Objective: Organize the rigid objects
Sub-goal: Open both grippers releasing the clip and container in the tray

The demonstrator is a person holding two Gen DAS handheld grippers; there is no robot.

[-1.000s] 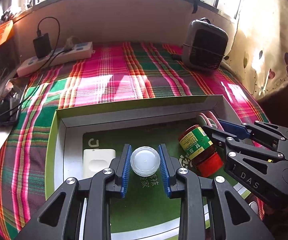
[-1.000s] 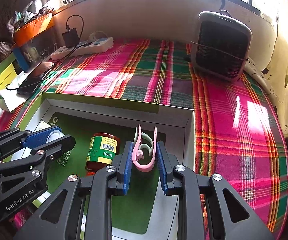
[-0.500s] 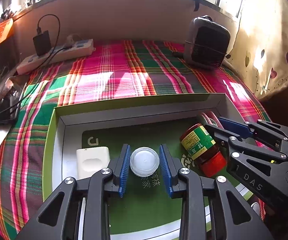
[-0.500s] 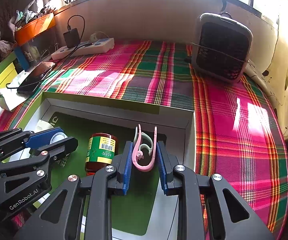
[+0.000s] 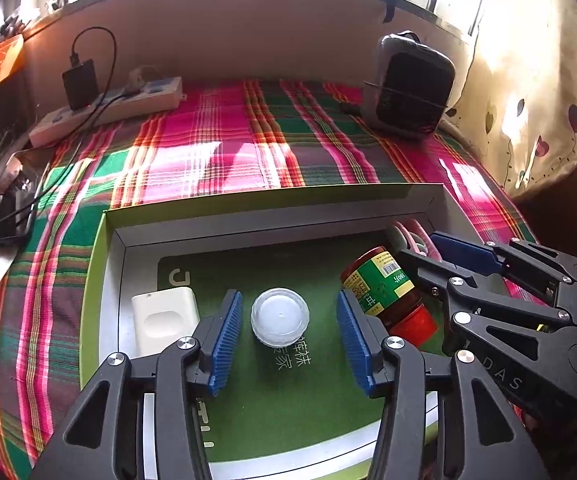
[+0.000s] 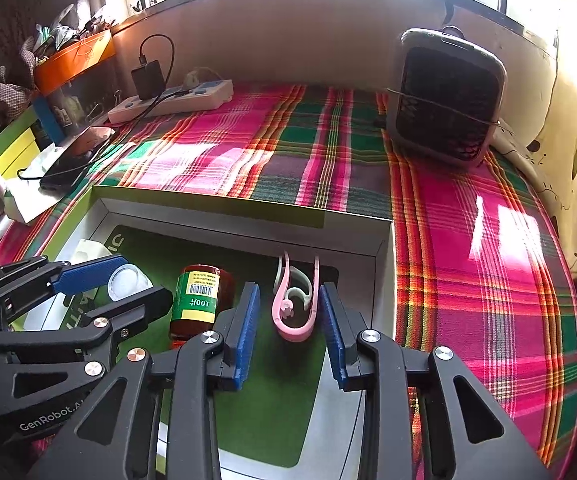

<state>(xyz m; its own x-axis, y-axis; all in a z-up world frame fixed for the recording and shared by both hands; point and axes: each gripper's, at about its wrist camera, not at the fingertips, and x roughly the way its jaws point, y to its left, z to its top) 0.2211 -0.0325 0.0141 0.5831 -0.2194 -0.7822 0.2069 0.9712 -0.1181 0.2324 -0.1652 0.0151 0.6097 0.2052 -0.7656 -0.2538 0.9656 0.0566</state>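
While your left gripper (image 5: 288, 338) spreads its jaws clear of the round translucent cap (image 5: 280, 317) lying flat on the green floor of the box (image 5: 272, 204), your right gripper (image 6: 288, 326) is also opening, its ribbed blue pads just leaving the pink and pale-green plastic clip (image 6: 294, 300). If you pull back crooked, a pad could snag the springy clip, or nudge the smooth, cylindrical red-lidded jar (image 5: 384, 290) lying on its side and set it rolling.
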